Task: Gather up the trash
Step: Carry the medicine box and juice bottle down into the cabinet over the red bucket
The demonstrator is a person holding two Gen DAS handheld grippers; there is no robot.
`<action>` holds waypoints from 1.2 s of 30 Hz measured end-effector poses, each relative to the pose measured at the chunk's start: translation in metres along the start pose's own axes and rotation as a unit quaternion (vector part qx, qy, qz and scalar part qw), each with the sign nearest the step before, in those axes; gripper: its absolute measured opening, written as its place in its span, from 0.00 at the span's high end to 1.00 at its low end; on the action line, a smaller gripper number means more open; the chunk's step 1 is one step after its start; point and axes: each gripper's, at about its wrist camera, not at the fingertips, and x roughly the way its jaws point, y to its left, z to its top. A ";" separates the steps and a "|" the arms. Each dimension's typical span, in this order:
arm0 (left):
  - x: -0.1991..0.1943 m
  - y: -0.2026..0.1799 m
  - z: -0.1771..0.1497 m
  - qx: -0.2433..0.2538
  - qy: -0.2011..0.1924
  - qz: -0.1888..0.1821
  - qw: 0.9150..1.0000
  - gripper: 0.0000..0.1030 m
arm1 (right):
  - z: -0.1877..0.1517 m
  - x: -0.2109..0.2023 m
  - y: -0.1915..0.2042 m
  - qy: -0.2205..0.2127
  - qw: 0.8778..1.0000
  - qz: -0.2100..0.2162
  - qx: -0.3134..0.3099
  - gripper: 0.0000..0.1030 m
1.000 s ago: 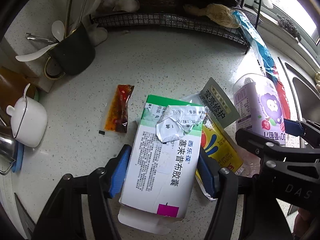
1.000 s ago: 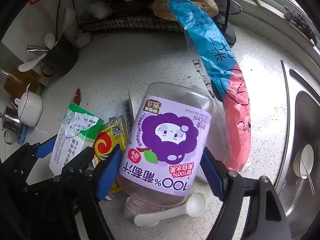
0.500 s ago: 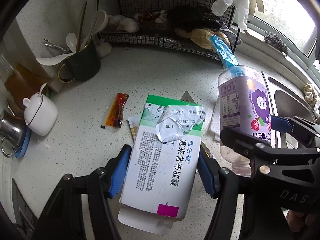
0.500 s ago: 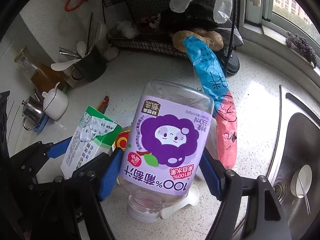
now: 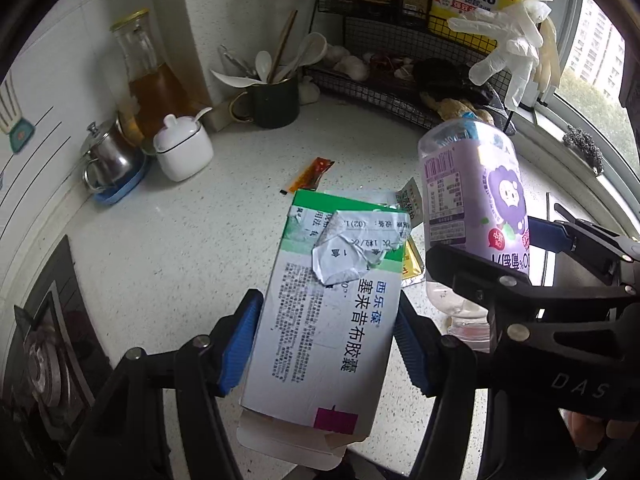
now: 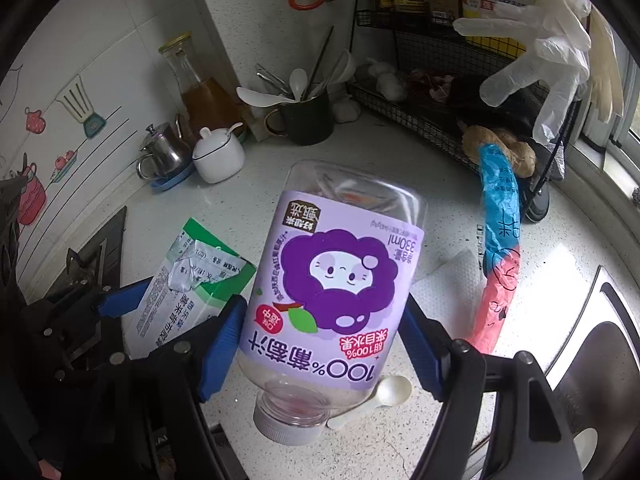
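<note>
My left gripper (image 5: 326, 344) is shut on a white and green medicine box (image 5: 328, 308), held above the counter. My right gripper (image 6: 324, 344) is shut on an empty grape juice bottle (image 6: 332, 292) with a purple label, cap end toward me, also held in the air. The bottle also shows in the left wrist view (image 5: 476, 208), and the box in the right wrist view (image 6: 188, 280). On the counter lie a red sauce sachet (image 5: 312, 172), a yellow packet (image 5: 412, 264), a blue and pink plastic wrapper (image 6: 498, 248), a white paper towel (image 6: 444, 284) and a white plastic spoon (image 6: 380, 396).
A dark utensil cup (image 5: 276, 100), a white sugar pot (image 5: 182, 148), a steel pot (image 5: 108, 160) and an oil bottle (image 5: 144, 80) stand at the back left. A wire rack (image 5: 400, 88) with a hanging glove (image 5: 512, 48) fills the back. A sink (image 6: 600, 380) lies to the right, a hob (image 5: 44, 340) to the left.
Both grippers have risen well above the counter, each with its item still held. The view has widened to take in the wall, rack and hob.
</note>
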 end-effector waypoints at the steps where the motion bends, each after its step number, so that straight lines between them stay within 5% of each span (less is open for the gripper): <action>1: -0.005 0.004 -0.005 -0.008 -0.001 0.006 1.000 0.40 | -0.003 -0.002 0.007 0.001 1.000 0.005 -0.007 0.30; 19: -0.089 0.064 -0.152 -0.094 0.010 0.058 0.994 0.40 | -0.092 -0.029 0.109 0.021 0.997 0.014 -0.077 0.30; 36: -0.105 0.067 -0.268 -0.150 0.057 0.049 0.986 0.40 | -0.198 -0.022 0.128 0.081 0.990 -0.002 -0.112 0.30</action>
